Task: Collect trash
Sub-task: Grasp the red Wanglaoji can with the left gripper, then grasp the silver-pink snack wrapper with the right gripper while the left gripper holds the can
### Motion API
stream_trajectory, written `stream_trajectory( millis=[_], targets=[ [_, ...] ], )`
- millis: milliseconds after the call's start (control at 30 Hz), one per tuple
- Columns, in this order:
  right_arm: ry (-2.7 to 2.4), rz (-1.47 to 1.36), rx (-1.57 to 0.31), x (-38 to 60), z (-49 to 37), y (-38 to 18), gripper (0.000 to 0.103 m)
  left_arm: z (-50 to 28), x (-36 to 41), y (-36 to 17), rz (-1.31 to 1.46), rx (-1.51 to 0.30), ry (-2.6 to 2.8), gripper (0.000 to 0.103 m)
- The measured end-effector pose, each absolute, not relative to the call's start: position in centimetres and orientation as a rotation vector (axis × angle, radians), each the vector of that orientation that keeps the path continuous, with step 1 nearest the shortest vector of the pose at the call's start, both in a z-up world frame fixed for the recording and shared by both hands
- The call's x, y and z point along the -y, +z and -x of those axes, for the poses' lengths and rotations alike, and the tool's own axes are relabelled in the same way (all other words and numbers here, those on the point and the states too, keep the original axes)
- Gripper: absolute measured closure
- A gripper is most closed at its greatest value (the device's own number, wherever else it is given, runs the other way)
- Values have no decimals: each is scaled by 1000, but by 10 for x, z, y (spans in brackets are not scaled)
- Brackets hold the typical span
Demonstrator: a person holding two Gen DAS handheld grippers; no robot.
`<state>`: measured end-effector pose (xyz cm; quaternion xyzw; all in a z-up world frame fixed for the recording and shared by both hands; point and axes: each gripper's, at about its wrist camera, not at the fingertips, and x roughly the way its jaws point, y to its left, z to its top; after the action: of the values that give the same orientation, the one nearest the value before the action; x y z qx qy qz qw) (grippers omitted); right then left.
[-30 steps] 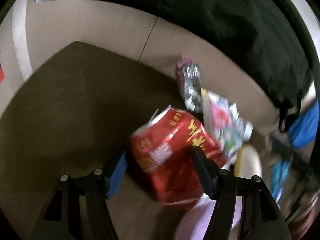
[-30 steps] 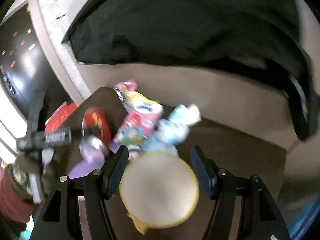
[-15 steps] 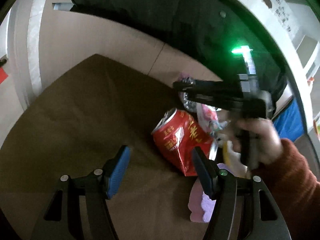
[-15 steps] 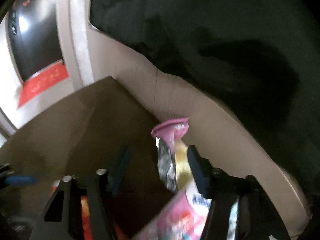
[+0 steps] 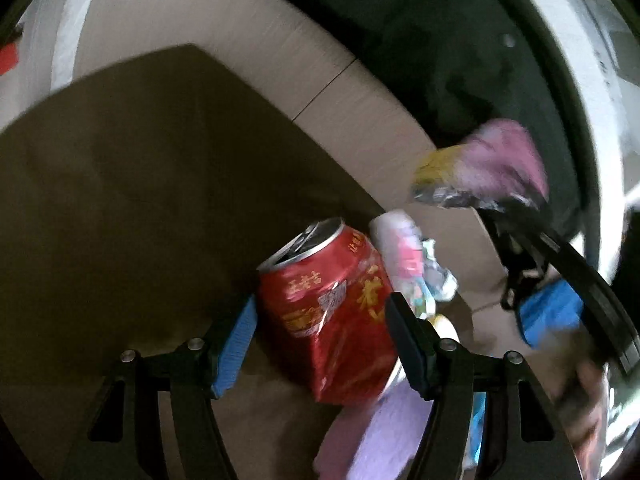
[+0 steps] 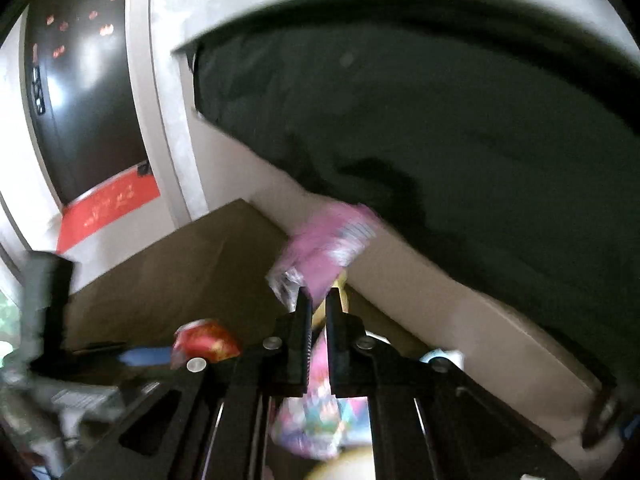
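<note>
A crushed red drink can (image 5: 332, 312) lies in a cardboard box (image 5: 132, 160) with other trash. My left gripper (image 5: 320, 316) is open, its fingers on either side of the can. My right gripper (image 6: 316, 304) is shut on a pink and silver snack wrapper (image 6: 324, 244) and holds it above the box floor. The wrapper also shows in the left wrist view (image 5: 488, 172), held at the tip of the right gripper. The red can also shows in the right wrist view (image 6: 204, 344).
More wrappers lie in the box: a pink and white one (image 5: 404, 256), a colourful one (image 6: 320, 420), a lilac piece (image 5: 376, 436). A black bag liner (image 6: 440, 120) hangs over the box's far wall. A pale round lid (image 6: 344, 468) is at the bottom.
My right gripper has shut on the pink wrapper and lifted it off the pile. My left gripper has moved in around the red can.
</note>
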<state>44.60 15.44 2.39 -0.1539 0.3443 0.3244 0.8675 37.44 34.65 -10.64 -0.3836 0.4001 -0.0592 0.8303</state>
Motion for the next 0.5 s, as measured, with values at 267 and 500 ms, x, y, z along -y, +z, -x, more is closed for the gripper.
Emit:
stream_trajectory(
  millis=[267, 500],
  targets=[
    [634, 235, -730, -61, -408, 40, 97, -382, -322, -101, 774, -848, -7, 51],
    [648, 169, -798, -45, -410, 20, 87, -343, -313, -89, 708, -815, -2, 59]
  ],
)
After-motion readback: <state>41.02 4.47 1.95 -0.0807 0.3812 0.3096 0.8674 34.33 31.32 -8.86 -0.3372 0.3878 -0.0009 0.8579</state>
